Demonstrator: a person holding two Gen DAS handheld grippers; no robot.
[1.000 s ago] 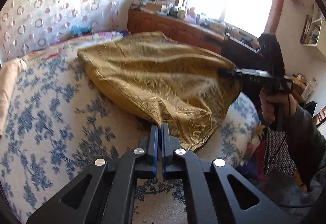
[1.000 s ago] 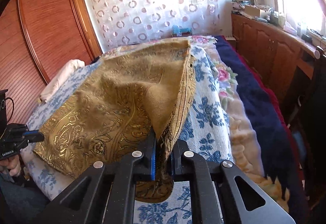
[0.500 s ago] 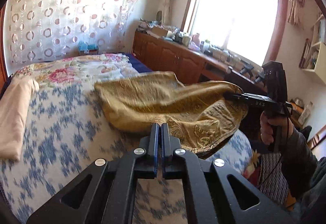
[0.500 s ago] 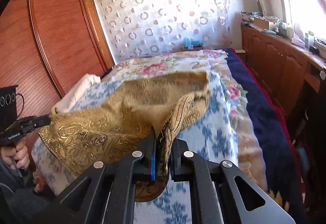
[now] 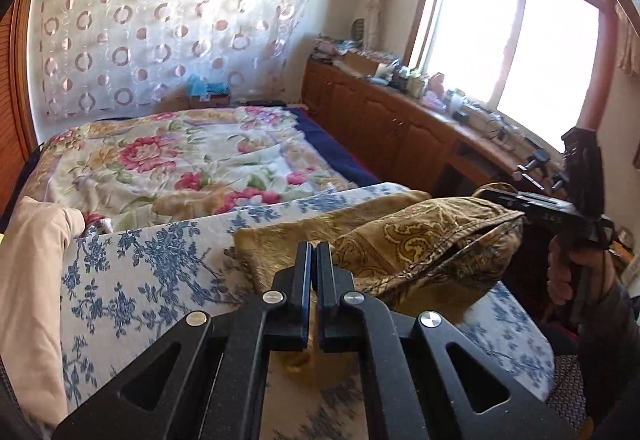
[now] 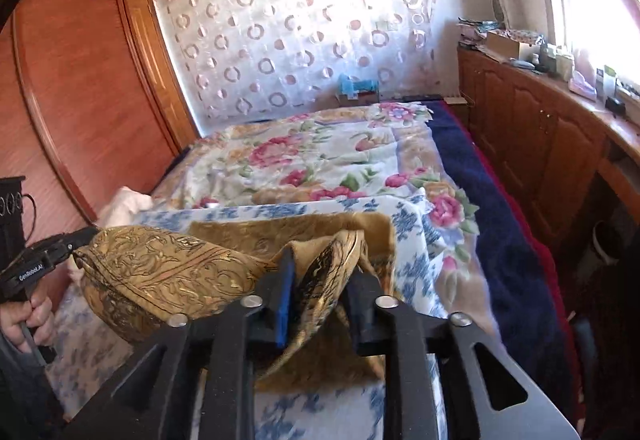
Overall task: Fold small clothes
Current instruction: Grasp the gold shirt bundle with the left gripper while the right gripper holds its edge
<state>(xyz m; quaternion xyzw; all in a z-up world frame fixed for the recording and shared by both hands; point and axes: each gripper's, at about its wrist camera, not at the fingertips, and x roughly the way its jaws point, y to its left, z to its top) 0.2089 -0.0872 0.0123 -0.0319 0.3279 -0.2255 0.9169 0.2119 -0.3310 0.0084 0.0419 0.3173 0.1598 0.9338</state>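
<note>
A gold patterned cloth (image 5: 416, 248) lies doubled over near the front edge of the bed, on a blue-flowered sheet (image 5: 140, 272). My left gripper (image 5: 313, 264) is shut on the cloth's near left corner. It also shows in the right wrist view (image 6: 76, 240), at the cloth's left end. My right gripper (image 6: 320, 280) has its jaws parted, with the cloth's (image 6: 168, 268) corner still lying loose between them. In the left wrist view the right gripper (image 5: 496, 195) sits at the cloth's right end.
A floral quilt (image 5: 168, 159) covers the far bed. A cream pillow (image 5: 28, 280) lies at the left. A wooden cabinet (image 6: 552, 143) with clutter runs under the window on the right. A wardrobe (image 6: 72, 99) stands at the left.
Both grippers pulled the cloth's far edge back toward the front, folding it over itself. The right gripper's jaws, shut on the cloth before, have now parted.
</note>
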